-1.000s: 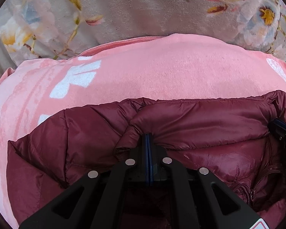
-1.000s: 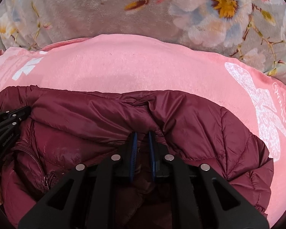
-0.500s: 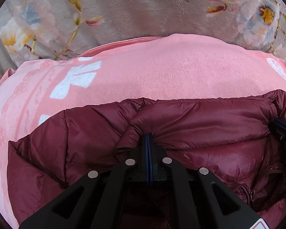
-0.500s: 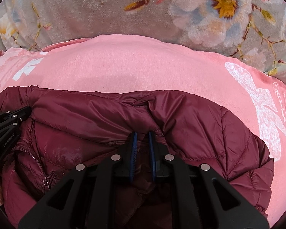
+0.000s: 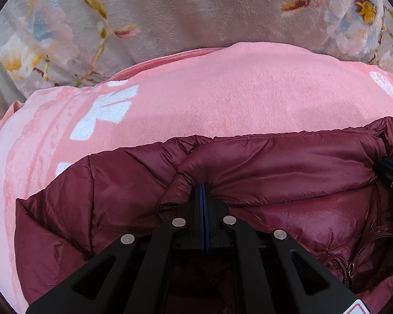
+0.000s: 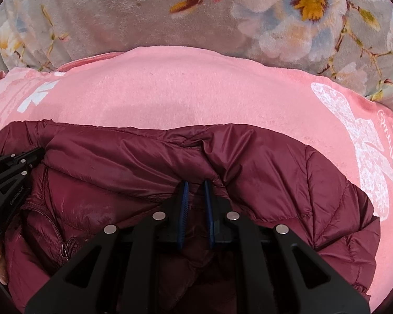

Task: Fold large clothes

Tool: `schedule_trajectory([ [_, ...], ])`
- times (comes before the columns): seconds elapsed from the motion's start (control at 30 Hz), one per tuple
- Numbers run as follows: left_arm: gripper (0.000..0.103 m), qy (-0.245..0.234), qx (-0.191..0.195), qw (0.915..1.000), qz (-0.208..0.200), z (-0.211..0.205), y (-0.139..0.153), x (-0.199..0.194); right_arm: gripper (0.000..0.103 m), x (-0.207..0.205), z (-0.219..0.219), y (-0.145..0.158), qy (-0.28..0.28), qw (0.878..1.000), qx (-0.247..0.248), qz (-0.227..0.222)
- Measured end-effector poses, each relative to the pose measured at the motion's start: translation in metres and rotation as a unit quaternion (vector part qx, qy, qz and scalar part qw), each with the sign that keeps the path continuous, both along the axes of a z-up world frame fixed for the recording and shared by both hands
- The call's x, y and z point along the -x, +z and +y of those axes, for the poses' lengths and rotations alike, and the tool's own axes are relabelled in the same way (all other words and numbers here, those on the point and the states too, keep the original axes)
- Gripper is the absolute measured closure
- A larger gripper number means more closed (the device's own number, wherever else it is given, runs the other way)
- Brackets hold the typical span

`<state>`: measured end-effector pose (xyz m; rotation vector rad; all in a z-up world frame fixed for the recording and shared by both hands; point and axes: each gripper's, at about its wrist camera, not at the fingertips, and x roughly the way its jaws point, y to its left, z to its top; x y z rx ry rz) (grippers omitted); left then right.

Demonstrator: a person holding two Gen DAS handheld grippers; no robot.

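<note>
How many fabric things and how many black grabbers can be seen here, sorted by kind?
Maroon puffer jacket: 1
Pink blanket: 1
Grey floral cover: 1
Black grippers: 2, the left gripper and the right gripper, each clamped on the jacket
Total: 5

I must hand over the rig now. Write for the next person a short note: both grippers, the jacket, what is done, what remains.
Left gripper: shut on the maroon puffer jacket, pinching a fold near its far edge.
Right gripper: shut on the same jacket, fabric bunched between its pads.
Jacket: lies on the pink blanket, above the floral cover; zipper side faces up.
Done: both grips taken.
Left: likely carry the fold over, release, smooth.
</note>
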<state>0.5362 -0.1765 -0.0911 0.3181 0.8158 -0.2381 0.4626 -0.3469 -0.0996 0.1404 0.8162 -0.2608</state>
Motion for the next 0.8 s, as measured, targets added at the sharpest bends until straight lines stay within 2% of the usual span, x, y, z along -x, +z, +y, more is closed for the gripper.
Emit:
schedule_trajectory([
  [0.1,0.096,0.002,0.012,0.9999,0.005,0.006,0.002,0.001,0.092,0.005,-0.006,0.001,-0.005,1.000,-0.019,-0.008],
  [0.2,0.095,0.015,0.005,0.9998,0.010,0.022,0.012,0.019,0.091,0.036,-0.004,0.017,-0.024,1.000,-0.001,-0.008],
  [0.3,0.095,0.023,0.012,0.9994,0.022,0.061,0.026,0.059,0.067,0.104,-0.012,0.042,-0.031,0.999,-0.003,-0.036],
  [0.37,0.094,0.024,0.028,0.9987,0.036,0.093,0.033,0.091,0.064,0.163,-0.020,0.051,-0.027,0.999,-0.007,-0.044],
  [0.4,0.085,0.025,0.031,0.9983,0.042,0.108,0.034,0.106,0.059,0.184,-0.023,0.052,-0.027,0.999,-0.010,-0.044],
  [0.43,0.072,0.027,0.034,0.9980,0.047,0.123,0.035,0.122,0.054,0.217,-0.028,0.052,-0.029,0.998,-0.016,-0.044],
  [0.53,0.050,0.033,0.053,0.9958,0.067,0.178,0.037,0.177,0.050,0.301,-0.038,0.047,-0.030,0.998,-0.047,-0.033],
  [0.67,0.040,0.055,0.093,0.9882,0.108,0.246,0.033,0.248,0.044,0.406,-0.042,0.029,-0.047,0.995,-0.091,-0.010],
  [0.8,0.040,0.084,0.124,0.9758,0.160,0.287,0.015,0.296,0.041,0.467,-0.028,0.006,-0.050,0.991,-0.123,0.009],
])
